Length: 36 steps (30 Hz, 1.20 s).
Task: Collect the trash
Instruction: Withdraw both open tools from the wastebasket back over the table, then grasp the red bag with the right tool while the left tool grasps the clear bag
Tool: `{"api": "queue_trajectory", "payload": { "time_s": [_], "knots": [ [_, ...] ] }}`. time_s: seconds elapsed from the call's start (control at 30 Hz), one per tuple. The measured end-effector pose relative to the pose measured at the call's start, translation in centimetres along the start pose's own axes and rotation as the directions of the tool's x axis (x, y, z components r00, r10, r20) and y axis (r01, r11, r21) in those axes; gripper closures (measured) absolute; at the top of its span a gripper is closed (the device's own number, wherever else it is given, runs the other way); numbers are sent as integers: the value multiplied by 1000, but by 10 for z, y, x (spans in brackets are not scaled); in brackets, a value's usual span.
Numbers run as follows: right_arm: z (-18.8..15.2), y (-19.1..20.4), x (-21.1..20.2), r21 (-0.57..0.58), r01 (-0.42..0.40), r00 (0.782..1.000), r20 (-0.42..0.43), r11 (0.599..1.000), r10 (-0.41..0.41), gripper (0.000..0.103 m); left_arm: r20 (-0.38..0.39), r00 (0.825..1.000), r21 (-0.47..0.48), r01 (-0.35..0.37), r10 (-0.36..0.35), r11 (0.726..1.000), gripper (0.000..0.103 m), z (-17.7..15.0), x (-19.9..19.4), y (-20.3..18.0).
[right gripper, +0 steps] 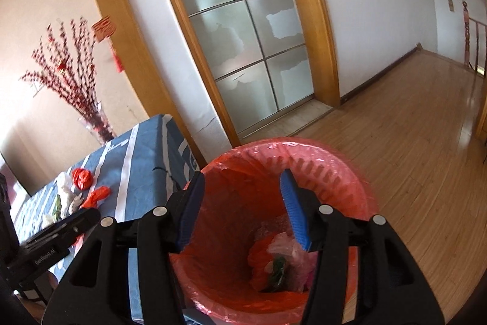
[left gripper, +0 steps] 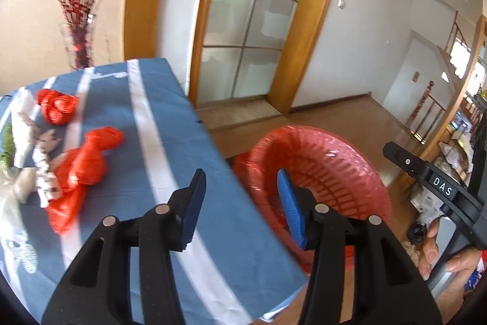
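Observation:
A red slatted bin [right gripper: 334,172] lined with a pink bag stands on the floor beside the table; crumpled red, pink and green trash [right gripper: 280,261] lies at its bottom. My right gripper [right gripper: 242,206] hangs over the bin mouth, open, with nothing between its blue pads. My left gripper [left gripper: 240,203] is open and empty over the table's edge, the bin [left gripper: 319,160] just to its right. On the blue striped tablecloth [left gripper: 170,118] lie a long red plastic bag [left gripper: 82,172], a small red wad [left gripper: 57,107] and crumpled white and brown scraps [left gripper: 42,166].
A glass vase with red blossom branches [left gripper: 77,47] stands behind the table. A frosted glass door in a wooden frame [right gripper: 243,51] is beyond the bin. Wooden floor [right gripper: 411,127] stretches to the right. The right gripper's handle and a hand [left gripper: 432,245] show at the left view's right edge.

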State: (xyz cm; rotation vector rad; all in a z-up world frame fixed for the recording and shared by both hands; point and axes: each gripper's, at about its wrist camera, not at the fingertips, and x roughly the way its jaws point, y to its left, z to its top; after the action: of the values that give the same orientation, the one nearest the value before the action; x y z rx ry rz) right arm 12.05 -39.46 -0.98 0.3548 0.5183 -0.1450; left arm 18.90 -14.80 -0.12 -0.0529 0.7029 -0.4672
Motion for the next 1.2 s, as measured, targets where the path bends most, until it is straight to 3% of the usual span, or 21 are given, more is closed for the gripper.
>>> {"api": "queue_trajectory", "payload": {
  "time_s": [0.17, 0.33, 0.57, 0.8, 0.87, 1.03, 1.2],
  "knots": [
    [-1, 33, 2, -71, -24, 1000, -2, 997, 24, 50, 39, 997, -30, -69, 70, 997, 52, -2, -16, 28],
    [-4, 72, 9, -139, -62, 998, -11, 988, 61, 50, 77, 981, -66, -172, 177, 983, 50, -5, -35, 68],
    [-18, 140, 30, -215, -155, 987, -76, 964, 142, 50, 88, 941, -168, -308, 326, 936, 48, -12, -66, 146],
    [-41, 215, 64, -277, -258, 960, -182, 926, 213, 51, 73, 889, -289, -415, 452, 863, 48, -30, -105, 223],
    [-48, 233, 76, -291, -269, 954, -208, 918, 214, 51, 72, 871, -311, -444, 486, 841, 48, -34, -115, 239],
    [-61, 268, 108, -302, -262, 946, -267, 916, 183, 51, 74, 847, -338, -476, 527, 812, 47, -43, -132, 261],
    [-73, 288, 140, -318, -221, 937, -331, 922, 110, 51, 63, 843, -339, -485, 534, 806, 47, -49, -136, 271]
  ]
}}
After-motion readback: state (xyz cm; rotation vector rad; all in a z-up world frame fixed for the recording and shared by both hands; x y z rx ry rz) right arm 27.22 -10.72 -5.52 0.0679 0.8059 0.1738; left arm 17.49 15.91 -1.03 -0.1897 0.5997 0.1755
